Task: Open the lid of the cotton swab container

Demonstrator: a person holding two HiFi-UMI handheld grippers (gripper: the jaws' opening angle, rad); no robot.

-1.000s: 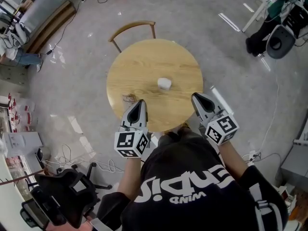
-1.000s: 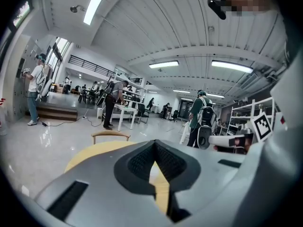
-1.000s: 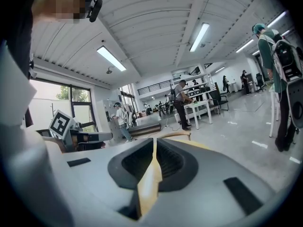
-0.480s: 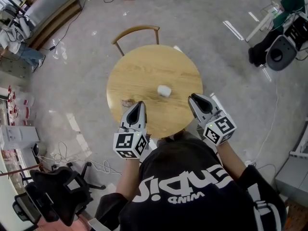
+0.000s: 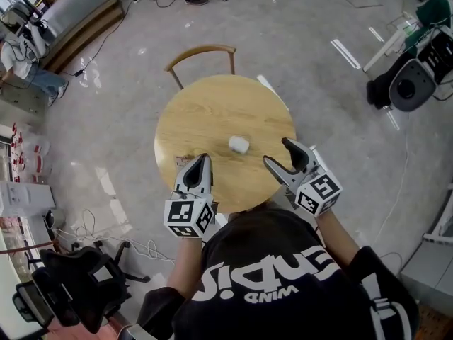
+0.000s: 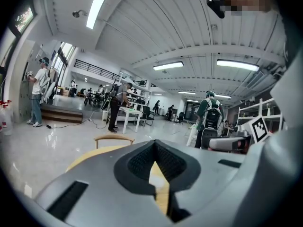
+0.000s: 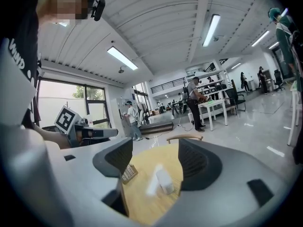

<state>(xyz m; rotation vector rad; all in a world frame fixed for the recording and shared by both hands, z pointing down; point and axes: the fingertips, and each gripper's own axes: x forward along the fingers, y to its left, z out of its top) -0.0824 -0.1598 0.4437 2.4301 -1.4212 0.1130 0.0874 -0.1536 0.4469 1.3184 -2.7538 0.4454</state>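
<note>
**Head view.** Round wooden worktop (image 5: 177, 112). One small white cotton swab container (image 5: 238, 144) lies near its middle; the lid is too small to read. The left gripper (image 5: 204, 160) is over the near-left edge and the right gripper (image 5: 281, 153) over the near-right edge. Both point at the container and neither touches it.

**Left gripper view.** Jaws together, nothing between them; probably held in reserve.

**Right gripper view.** Jaws have just been opening and now stand wide apart. The container shows between them but well ahead, ungripped; probably readied for a grasp.

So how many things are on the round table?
2: a small white plastic container near the middle, and a small flat barcode label near the edge, beside the left hand-held gripper.
</note>
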